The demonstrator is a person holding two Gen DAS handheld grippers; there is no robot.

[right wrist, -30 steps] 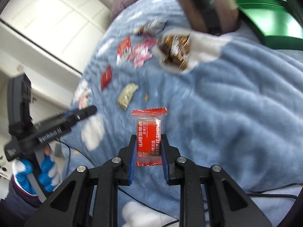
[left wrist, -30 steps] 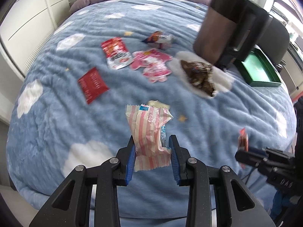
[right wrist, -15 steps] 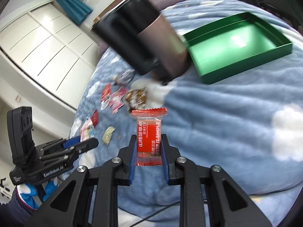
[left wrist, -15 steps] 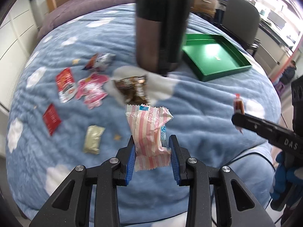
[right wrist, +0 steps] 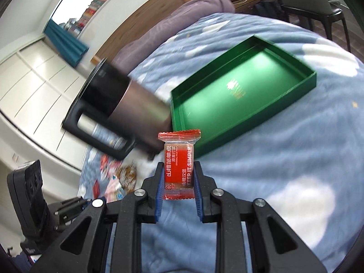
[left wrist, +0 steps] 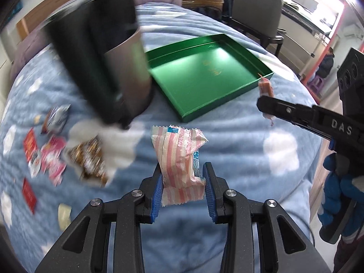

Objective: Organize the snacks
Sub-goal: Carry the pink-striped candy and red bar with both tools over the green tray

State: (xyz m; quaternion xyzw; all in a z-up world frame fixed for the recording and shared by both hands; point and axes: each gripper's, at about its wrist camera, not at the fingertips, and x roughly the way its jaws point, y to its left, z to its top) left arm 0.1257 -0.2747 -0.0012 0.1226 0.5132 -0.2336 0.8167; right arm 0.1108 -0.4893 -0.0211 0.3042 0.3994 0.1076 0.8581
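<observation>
My left gripper (left wrist: 183, 183) is shut on a pink-and-white striped snack packet (left wrist: 178, 159), held above the blue cloud-print blanket. My right gripper (right wrist: 178, 177) is shut on a small red snack packet (right wrist: 179, 165); the same gripper (left wrist: 265, 103) shows at the right of the left wrist view with the red packet (left wrist: 265, 87) sticking up from its tips. A shallow green tray (left wrist: 204, 75) (right wrist: 238, 91) lies ahead of both grippers. Loose snacks lie at the left: a brown packet (left wrist: 87, 157), pink packets (left wrist: 51, 157) and red packets (left wrist: 29, 144).
A tall dark mug with a black handle (left wrist: 102, 61) (right wrist: 118, 107) stands beside the tray's left edge, blurred. A grey chair (left wrist: 254, 6) stands beyond the bed. A purple pillow (right wrist: 200, 4) lies at the headboard. White wardrobes (right wrist: 34, 86) line the left wall.
Both grippers have swung to the right across the bed with their packets. The green tray has come from the frame edge toward the centre, and the loose snacks have slid off to the left.
</observation>
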